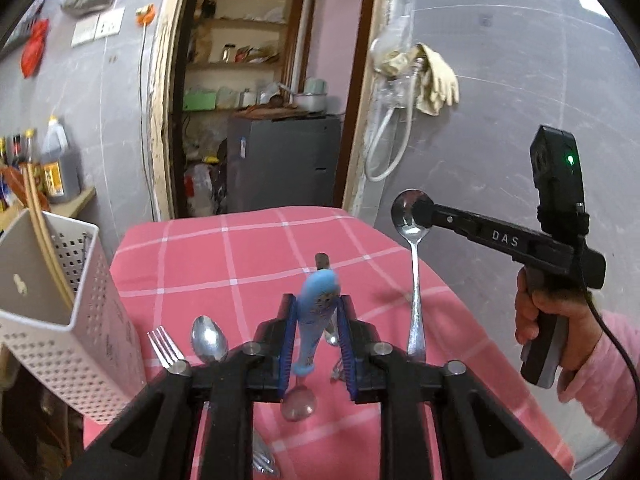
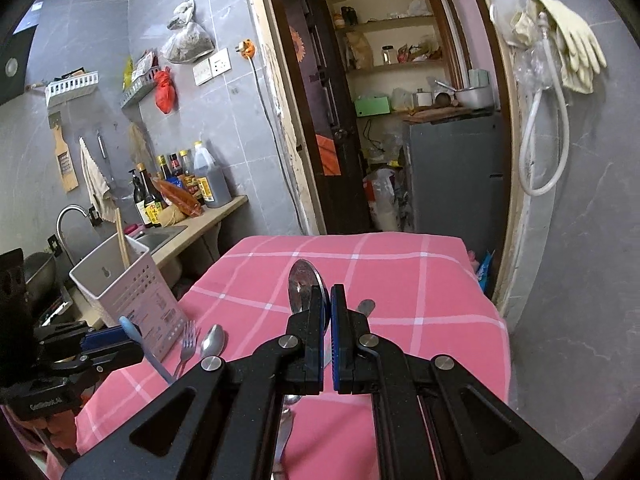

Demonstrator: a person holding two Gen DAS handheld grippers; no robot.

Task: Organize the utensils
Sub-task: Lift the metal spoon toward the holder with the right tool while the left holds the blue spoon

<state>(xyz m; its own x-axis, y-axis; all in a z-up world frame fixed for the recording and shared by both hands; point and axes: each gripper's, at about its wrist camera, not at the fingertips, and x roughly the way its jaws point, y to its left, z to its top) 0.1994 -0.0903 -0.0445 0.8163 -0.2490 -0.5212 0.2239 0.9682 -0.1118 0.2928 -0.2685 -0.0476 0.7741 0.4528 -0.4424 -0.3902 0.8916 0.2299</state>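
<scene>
Both utensils are lifted; transfer to the white perforated holder (image 1: pixel 60 300) appears to be in hand. The holder stands left of the left gripper (image 1: pixel 318 320), which is clamped on a blue-handled spoon (image 1: pixel 316 312), bowl hanging below. The right gripper (image 2: pixel 330 332) pinches a steel spoon (image 1: pixel 412 240) by its bowl. Next: carry both leftward, handles upright. The fork (image 1: pixel 164 346) and lying spoon (image 1: pixel 208 338) are partly hidden.

A blue-handled spoon (image 1: pixel 316 316) is hanging bowl-down at the lower centre of the left wrist view, its plastic handle rising upward. A steel spoon (image 1: pixel 414 264) is standing upright at centre right, bowl uppermost. A fork (image 1: pixel 164 346) and another spoon (image 1: pixel 208 338) are lying side by side on the pink checked cloth, just beside the white perforated holder (image 1: pixel 60 300) at the left edge.
</scene>
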